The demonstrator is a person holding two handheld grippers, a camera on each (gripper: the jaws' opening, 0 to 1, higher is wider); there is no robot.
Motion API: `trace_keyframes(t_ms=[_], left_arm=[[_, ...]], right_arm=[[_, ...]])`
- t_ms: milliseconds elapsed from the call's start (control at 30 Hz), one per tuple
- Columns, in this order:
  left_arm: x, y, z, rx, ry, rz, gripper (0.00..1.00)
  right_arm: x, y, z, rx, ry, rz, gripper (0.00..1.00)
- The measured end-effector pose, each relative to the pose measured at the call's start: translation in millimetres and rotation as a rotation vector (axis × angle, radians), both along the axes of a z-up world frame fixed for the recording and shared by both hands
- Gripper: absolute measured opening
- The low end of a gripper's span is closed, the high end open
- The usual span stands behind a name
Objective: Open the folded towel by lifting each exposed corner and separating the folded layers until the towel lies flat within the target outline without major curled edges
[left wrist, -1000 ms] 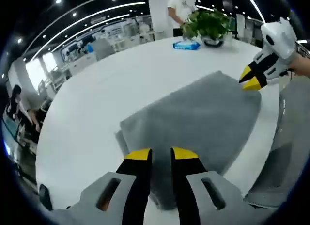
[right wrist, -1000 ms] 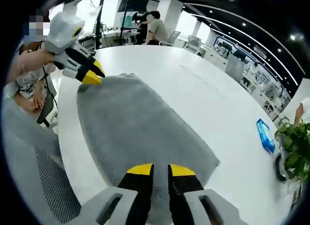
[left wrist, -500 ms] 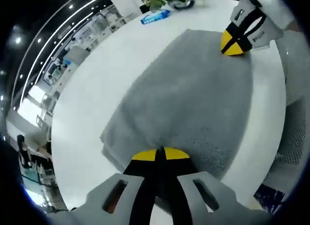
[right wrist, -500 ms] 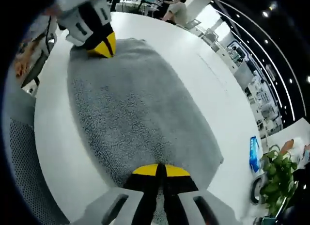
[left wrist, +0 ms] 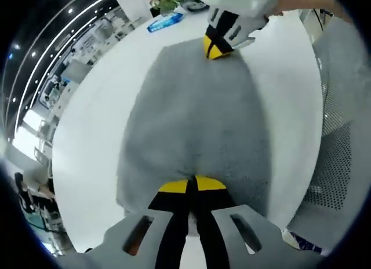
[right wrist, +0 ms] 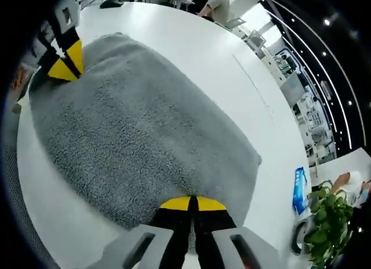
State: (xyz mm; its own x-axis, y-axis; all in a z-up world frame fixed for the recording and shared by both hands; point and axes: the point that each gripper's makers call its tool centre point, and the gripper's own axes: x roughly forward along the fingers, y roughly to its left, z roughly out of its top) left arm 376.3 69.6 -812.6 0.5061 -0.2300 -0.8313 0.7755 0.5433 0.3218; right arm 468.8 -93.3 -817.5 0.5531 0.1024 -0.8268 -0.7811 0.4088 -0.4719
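Note:
A grey folded towel (left wrist: 194, 115) lies on the white table (left wrist: 93, 112). In the left gripper view my left gripper (left wrist: 192, 184) is shut on the towel's near edge. At the far end of the towel the right gripper (left wrist: 215, 48) pinches the opposite corner. In the right gripper view the same towel (right wrist: 133, 130) spreads ahead, and my right gripper (right wrist: 193, 203) is shut on its near corner. The left gripper (right wrist: 62, 65) holds the far corner at the upper left.
A blue packet (left wrist: 164, 22) and a potted plant (right wrist: 333, 205) sit at the far side of the table. A mesh chair (left wrist: 339, 159) stands by the table edge. People stand by desks in the background (right wrist: 217, 8).
Both views have swung over the towel. The towel's edge between the grippers now looks pulled straighter, with both grippers still shut on its corners.

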Motion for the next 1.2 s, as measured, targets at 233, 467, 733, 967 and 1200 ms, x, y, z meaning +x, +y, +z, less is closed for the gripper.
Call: trace_keyframes(t_ms=[233, 467, 733, 967, 1200], left_arm=[[-8.7, -18, 1.4, -0.026, 0.009, -0.012, 0.01], [-16.8, -34, 1.4, -0.043, 0.001, -0.036, 0.01], [-18.5, -41, 1.8, -0.080, -0.007, -0.016, 0.01], [-20.4, -45, 2.7, -0.131, -0.039, 0.028, 0.01], [-19.8, -45, 3.7, -0.185, -0.034, 0.069, 0.01]], right_arm=[[17, 0, -0.2, -0.137, -0.055, 0.131, 0.00], [32, -2, 0.7, -0.122, -0.043, 0.149, 0.00], [34, 1, 1.4, -0.068, 0.001, 0.144, 0.00], [38, 2, 1.9, -0.041, 0.058, 0.159, 0.00], [41, 2, 0.1, -0.009, 0.107, 0.133, 0.00]])
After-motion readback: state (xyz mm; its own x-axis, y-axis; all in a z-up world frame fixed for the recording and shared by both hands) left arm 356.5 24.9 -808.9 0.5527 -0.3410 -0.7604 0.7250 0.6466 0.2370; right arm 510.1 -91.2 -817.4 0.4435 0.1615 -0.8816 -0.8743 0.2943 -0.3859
